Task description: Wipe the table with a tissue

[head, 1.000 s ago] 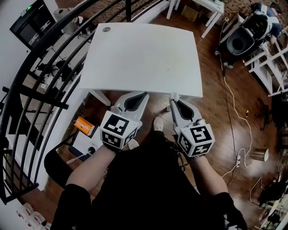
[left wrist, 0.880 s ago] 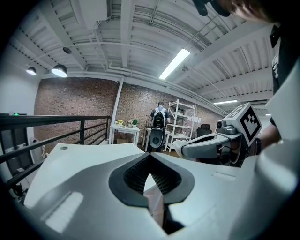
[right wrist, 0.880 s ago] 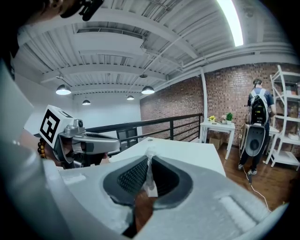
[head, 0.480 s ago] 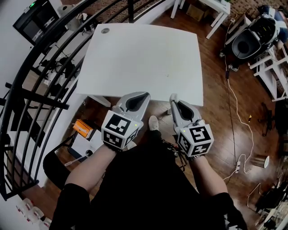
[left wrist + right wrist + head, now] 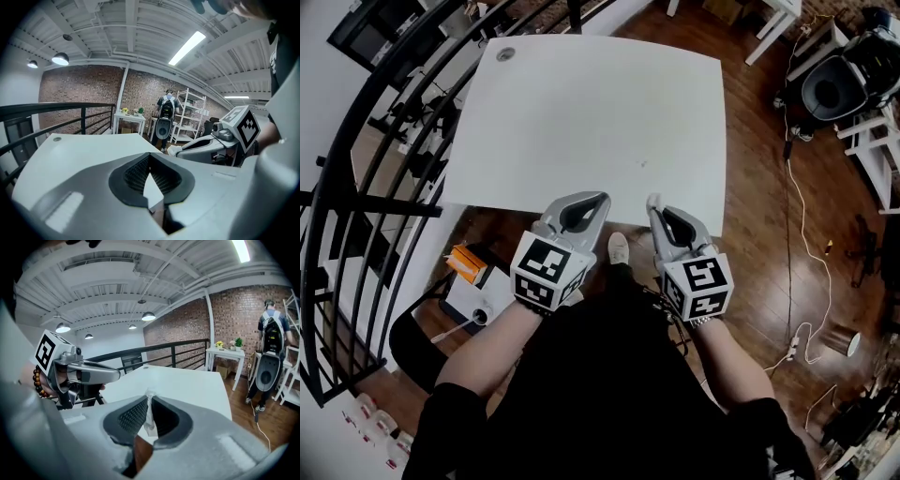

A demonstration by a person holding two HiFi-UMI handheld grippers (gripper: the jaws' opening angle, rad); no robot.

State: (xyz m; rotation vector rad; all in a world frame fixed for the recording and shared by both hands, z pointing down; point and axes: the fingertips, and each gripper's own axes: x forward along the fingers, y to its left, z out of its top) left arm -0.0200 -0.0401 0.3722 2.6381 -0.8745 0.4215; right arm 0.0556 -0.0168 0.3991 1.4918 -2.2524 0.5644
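Only right gripper view shows jaws pinching tissue (image 5: 149, 413).

The person wears a black short-sleeved top (image 5: 609, 394) and a bead bracelet (image 5: 38, 380) on the left wrist, while left gripper (image 5: 600, 199) and right gripper (image 5: 654, 202) are pale grey shells with black ribbed pads (image 5: 136, 173) and a black-marked white cube (image 5: 547, 270) at 6 o'clock.

I'm easing both grippers forward: the left gripper (image 5: 601, 198) and the right gripper (image 5: 653, 201), carrying its tissue (image 5: 149, 413), are now reaching over the table's (image 5: 581, 112) near edge.
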